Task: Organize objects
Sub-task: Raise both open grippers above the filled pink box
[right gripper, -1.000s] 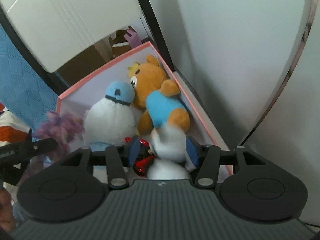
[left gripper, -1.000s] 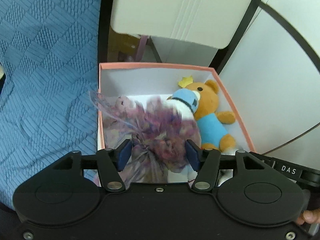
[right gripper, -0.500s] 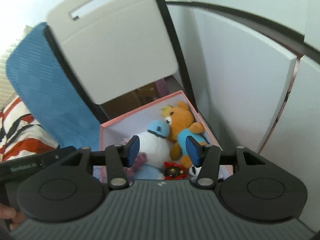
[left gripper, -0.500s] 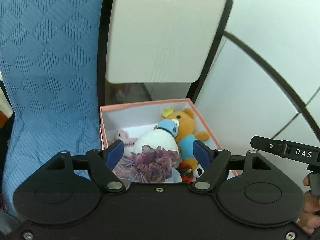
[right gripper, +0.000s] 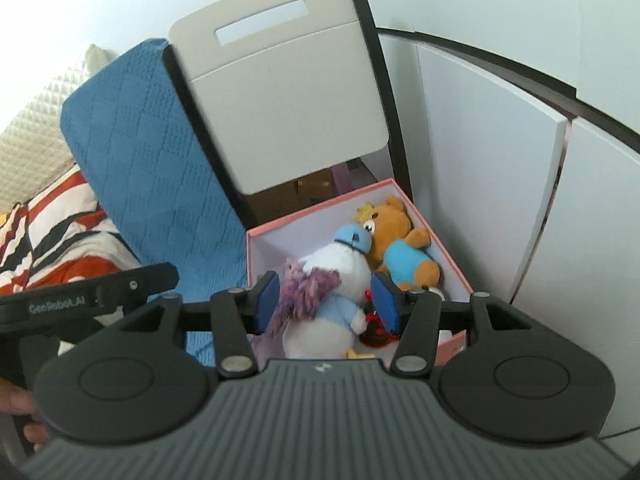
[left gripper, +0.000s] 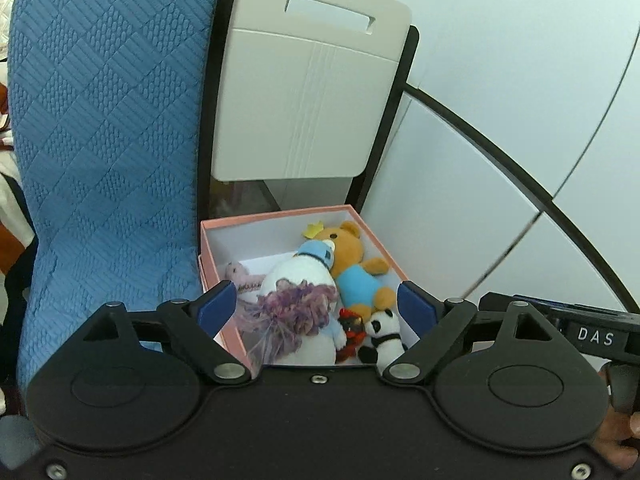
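The packing looks close to finished, judging from how things lie. The pink box point(left gripper: 280, 216) sits on the floor between the blue quilted cover point(left gripper: 108, 128) at its 9 o'clock and the white cabinet panels at its 3 o'clock, with a beige chair back point(left gripper: 308, 92) standing past its 12 o'clock edge. Inside, the brown bear point(left gripper: 354, 258) lies along the 2 o'clock side, the white plush with a blue cap point(left gripper: 304, 276) fills the middle, a purple frilly bundle point(left gripper: 296, 304) rests on it toward 7 o'clock, a small pink plush point(left gripper: 240, 276) is tucked at 9 o'clock, and a red toy point(left gripper: 351, 326) and a panda point(left gripper: 384, 334) sit at the 5 o'clock corner. The left gripper point(left gripper: 316, 306) hangs above the box with its fingers spread wide and nothing between them; the right gripper point(right gripper: 326, 304) likewise hovers over the box, fingers apart and empty. No loose toy shows outside the box in either view, so what remains is likely only a lid or a tidy-up, though much of the room is out of sight.
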The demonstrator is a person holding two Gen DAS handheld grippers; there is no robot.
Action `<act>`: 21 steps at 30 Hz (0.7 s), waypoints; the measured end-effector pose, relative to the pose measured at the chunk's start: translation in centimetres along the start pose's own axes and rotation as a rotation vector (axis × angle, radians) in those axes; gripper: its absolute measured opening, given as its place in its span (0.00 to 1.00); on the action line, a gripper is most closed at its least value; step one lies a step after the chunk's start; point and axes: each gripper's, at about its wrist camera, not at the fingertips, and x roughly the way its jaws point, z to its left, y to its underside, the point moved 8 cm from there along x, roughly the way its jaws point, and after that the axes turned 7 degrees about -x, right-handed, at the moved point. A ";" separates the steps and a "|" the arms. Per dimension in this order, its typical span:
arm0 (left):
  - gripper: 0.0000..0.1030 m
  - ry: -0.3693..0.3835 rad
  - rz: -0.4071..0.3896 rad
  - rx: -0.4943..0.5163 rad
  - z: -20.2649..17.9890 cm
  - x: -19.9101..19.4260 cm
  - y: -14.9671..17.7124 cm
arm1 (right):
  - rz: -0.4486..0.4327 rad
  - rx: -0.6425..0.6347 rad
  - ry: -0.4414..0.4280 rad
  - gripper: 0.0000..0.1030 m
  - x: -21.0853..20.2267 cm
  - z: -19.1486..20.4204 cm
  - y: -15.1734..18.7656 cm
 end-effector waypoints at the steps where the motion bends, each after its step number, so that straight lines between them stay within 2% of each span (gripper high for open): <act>1: 0.86 0.002 0.002 -0.002 0.1 -0.2 0.3 | 0.000 0.002 0.004 0.52 -0.2 0.2 0.4; 6: 0.90 0.006 0.022 0.004 0.8 -1.1 2.1 | 0.004 0.021 0.020 0.52 -1.2 1.4 2.2; 9: 0.98 0.013 0.026 0.016 1.1 -1.5 3.1 | -0.004 0.020 0.033 0.53 -1.6 2.2 3.0; 14: 0.99 0.027 0.010 0.033 1.4 -2.2 4.3 | -0.018 0.030 0.026 0.85 -1.7 3.0 4.6; 21: 0.99 0.021 0.012 -0.001 2.9 -2.6 6.0 | -0.002 0.043 0.038 0.85 -0.6 3.6 6.7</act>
